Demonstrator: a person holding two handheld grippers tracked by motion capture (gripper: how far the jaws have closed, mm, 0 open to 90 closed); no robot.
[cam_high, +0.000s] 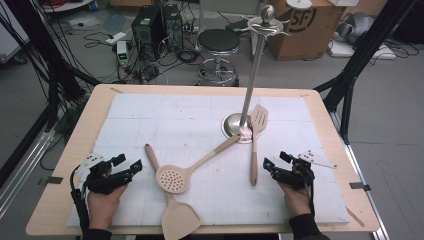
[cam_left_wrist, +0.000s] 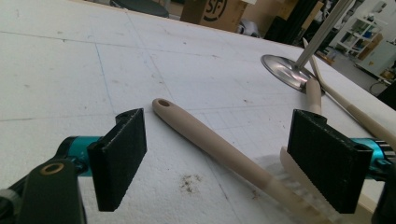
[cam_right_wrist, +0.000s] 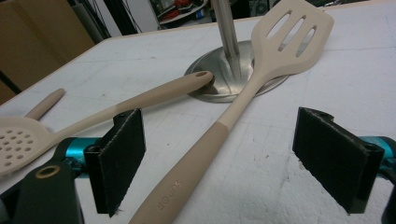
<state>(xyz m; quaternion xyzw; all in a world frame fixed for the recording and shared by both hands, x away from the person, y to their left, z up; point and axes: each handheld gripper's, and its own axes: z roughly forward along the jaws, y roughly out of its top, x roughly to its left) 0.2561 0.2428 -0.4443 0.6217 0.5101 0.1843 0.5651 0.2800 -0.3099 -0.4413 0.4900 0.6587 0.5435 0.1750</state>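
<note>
Now my left gripper (cam_high: 129, 166) and right gripper (cam_high: 270, 165) gape wide, empty, near the spatula (cam_high: 177, 212) and turner (cam_high: 256, 137).

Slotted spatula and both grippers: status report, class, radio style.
Left gripper open, right gripper open, both holding nothing. Slotted spatula flat on the mat, head resting on the stand base. Skimmer handle also lies on the base.
</note>
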